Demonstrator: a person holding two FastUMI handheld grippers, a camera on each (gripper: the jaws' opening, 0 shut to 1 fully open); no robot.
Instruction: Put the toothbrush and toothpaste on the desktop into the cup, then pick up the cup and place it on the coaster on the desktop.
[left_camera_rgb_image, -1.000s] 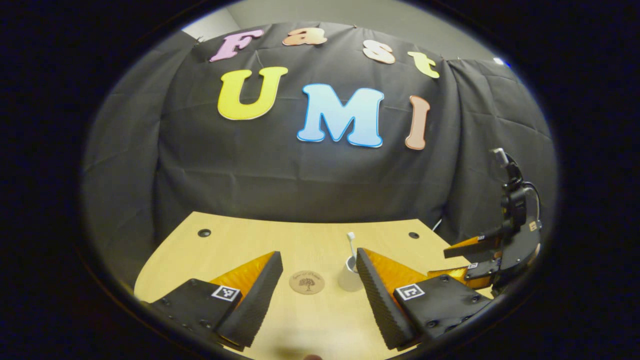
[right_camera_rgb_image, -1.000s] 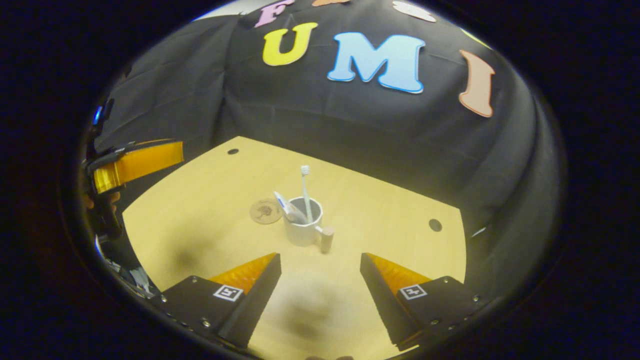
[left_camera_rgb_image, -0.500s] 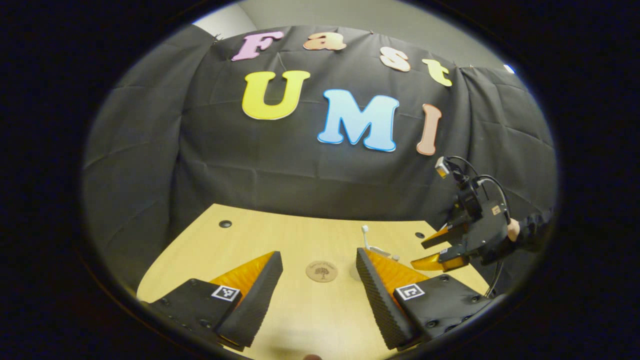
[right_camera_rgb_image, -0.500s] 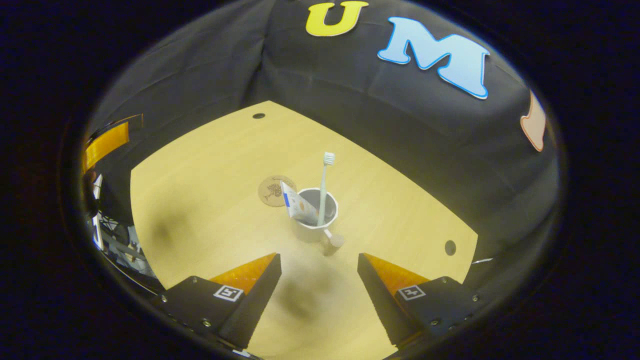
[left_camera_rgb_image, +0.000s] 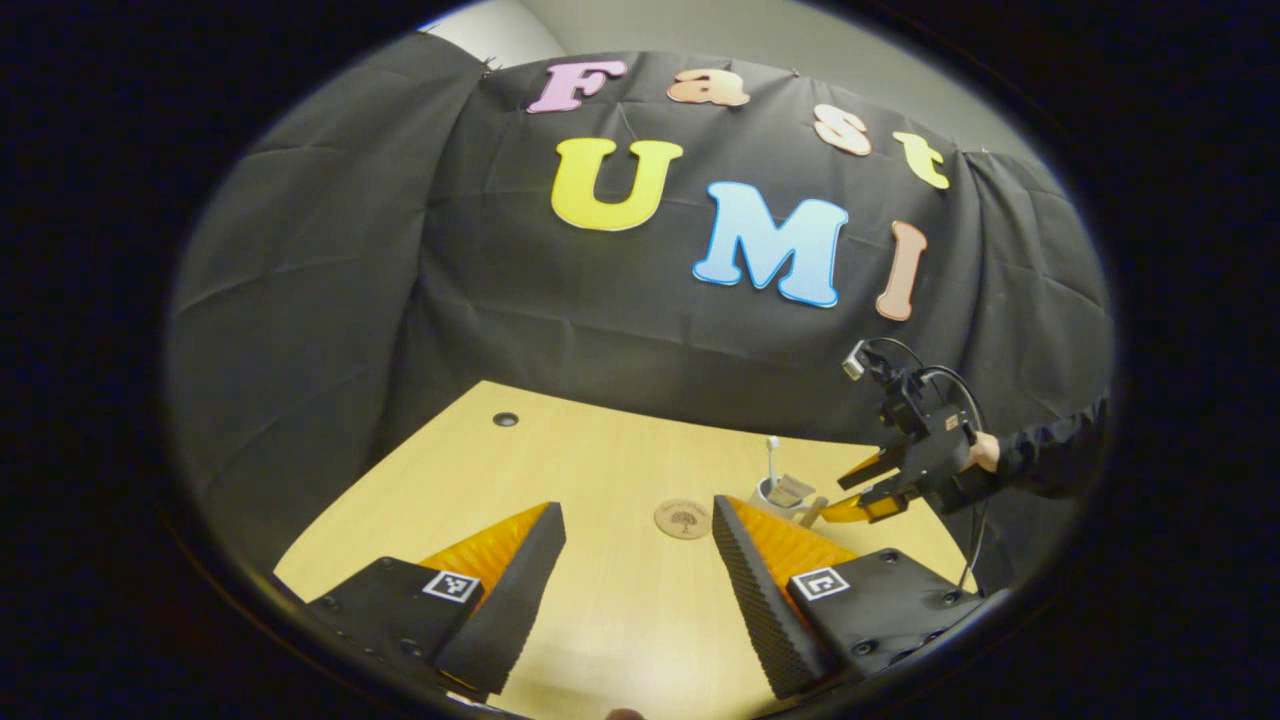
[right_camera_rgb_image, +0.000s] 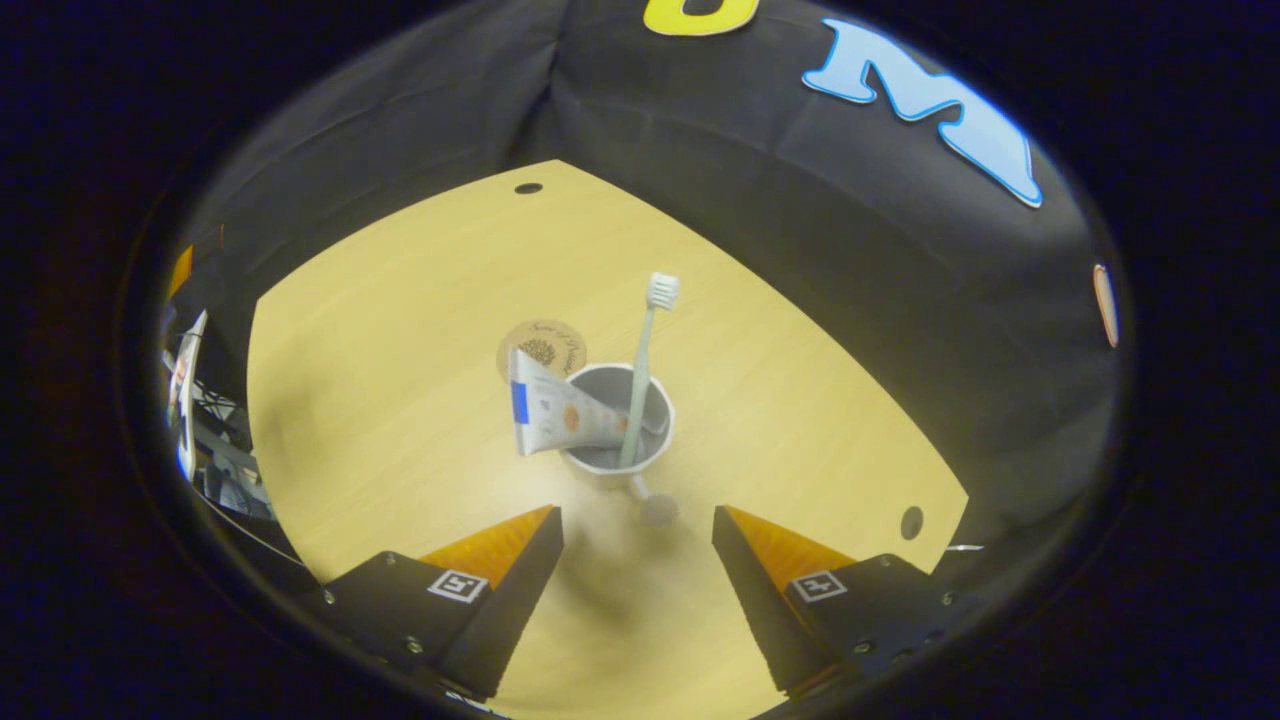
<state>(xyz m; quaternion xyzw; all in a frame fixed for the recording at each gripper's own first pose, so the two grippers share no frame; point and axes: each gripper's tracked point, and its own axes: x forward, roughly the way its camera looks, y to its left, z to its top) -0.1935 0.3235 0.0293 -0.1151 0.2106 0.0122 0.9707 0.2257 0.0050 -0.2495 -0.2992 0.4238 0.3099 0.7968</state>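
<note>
Wooden counter (right_camera_rgb_image: 400, 300) was where your cup (right_camera_rgb_image: 612, 455) stood with toothbrush (right_camera_rgb_image: 640, 370) and toothpaste (right_camera_rgb_image: 555, 412) already inside, just beside the coaster (right_camera_rgb_image: 540, 345), while your right gripper (right_camera_rgb_image: 638, 560) and left gripper (left_camera_rgb_image: 638, 560) were both spread apart, lift remaining.

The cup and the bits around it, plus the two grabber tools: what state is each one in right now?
cup: upright on the desk, not on the coaster.
toothbrush: in the cup, bristles up.
toothpaste: in the cup, leaning over its rim.
coaster: flat, nothing on it.
right gripper: open, near the cup's handle.
left gripper: open, holding nothing.
</note>
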